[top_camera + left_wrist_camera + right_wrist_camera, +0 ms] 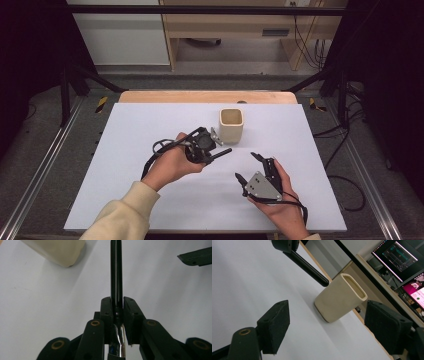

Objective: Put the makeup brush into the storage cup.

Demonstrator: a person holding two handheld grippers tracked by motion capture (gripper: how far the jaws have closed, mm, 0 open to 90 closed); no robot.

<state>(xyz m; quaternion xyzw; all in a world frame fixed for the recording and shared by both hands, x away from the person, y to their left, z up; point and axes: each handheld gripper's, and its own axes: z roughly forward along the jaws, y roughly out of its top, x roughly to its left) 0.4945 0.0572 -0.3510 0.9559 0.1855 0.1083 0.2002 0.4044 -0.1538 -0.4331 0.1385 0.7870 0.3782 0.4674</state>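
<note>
A slim black rod, pen-like with a shiny silver section at its near end, is clamped in my left gripper, which hovers over the middle of the white table. In the left gripper view the jaws of the left gripper are shut on the rod, which sticks straight out ahead. A cream square-mouthed cup stands upright just beyond the rod's tip. My right gripper is to the right and nearer to me, open with nothing between its fingers. Its own view looks between its pads at the cup and the rod.
The white tabletop has bare room on the left and along the front. A wooden strip runs along the far edge. Cables trail from both grippers. Monitors are lit beyond the table in the right gripper view.
</note>
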